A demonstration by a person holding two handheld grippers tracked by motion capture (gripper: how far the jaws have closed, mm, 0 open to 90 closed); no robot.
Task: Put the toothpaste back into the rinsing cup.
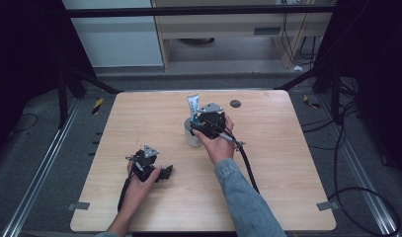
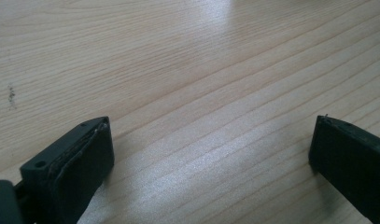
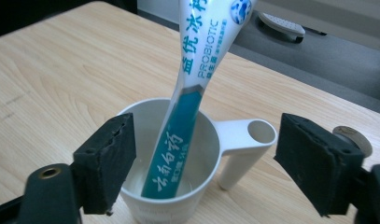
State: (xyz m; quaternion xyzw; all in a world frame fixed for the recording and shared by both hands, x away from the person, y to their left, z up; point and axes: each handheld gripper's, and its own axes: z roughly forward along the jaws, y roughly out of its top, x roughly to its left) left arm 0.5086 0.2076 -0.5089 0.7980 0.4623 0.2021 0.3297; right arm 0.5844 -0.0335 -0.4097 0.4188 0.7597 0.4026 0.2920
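The toothpaste tube [image 3: 190, 100] stands inside the white cup [image 3: 211, 149], leaning on its rim, so it stays upright alone. The right tongs [image 3: 204, 165] are apart around the cup, gripping nothing. The left tongs [image 2: 211, 158], also apart, rest on the worktop [image 1: 154, 118] nearer the person than the cup.

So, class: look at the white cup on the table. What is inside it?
Inside the white cup stands a toothpaste tube, cap end down, leaning on the near rim. The cup's floor beside it looks bare. The tube's cap is hidden behind the near wall.
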